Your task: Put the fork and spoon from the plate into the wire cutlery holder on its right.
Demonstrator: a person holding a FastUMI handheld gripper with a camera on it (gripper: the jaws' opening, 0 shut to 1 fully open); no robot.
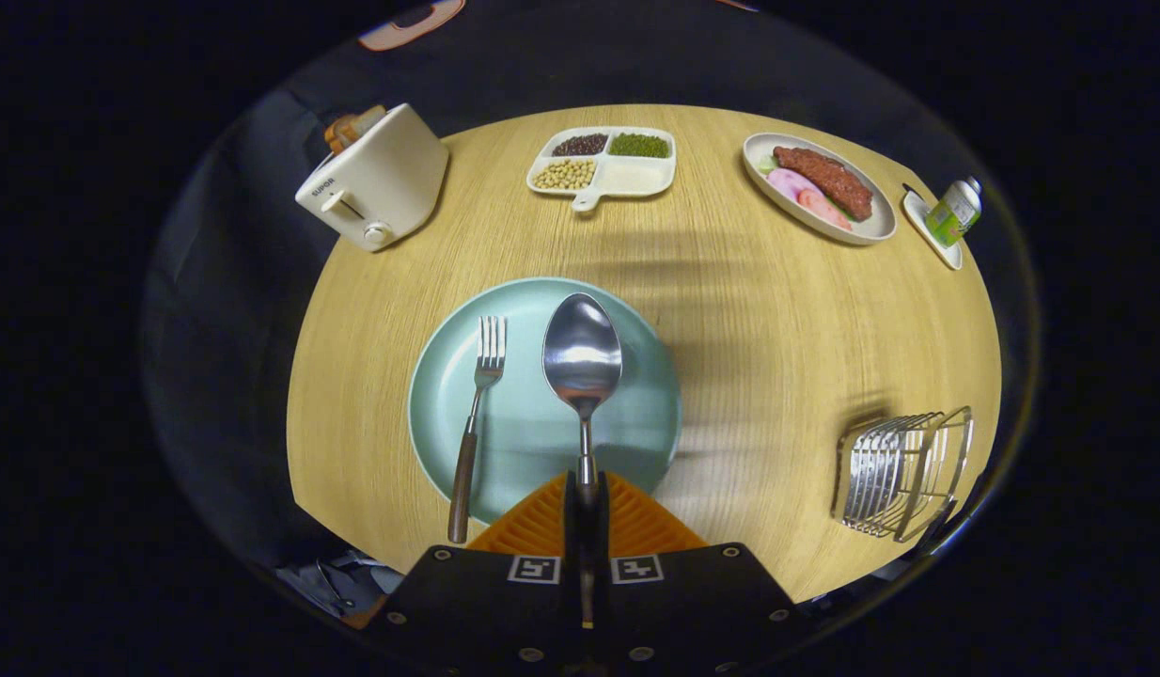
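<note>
My gripper [587,491] is shut on the handle of the spoon [582,353], whose steel bowl points away from me and hangs over the pale green plate [533,442]. The spoon looks lifted a little above the plate. A fork [477,414] with a dark wooden handle lies on the left part of the plate, tines pointing away, its handle end sticking out over the near rim. The wire cutlery holder [904,470] stands on the round wooden table to the right of the plate, near the table's near-right edge.
A white toaster [378,179] stands at the far left of the table. At the far middle sits a divided dish [603,162] of beans, and at the far right an oval plate [820,188] with meat, then a small bottle [954,212] on a saucer.
</note>
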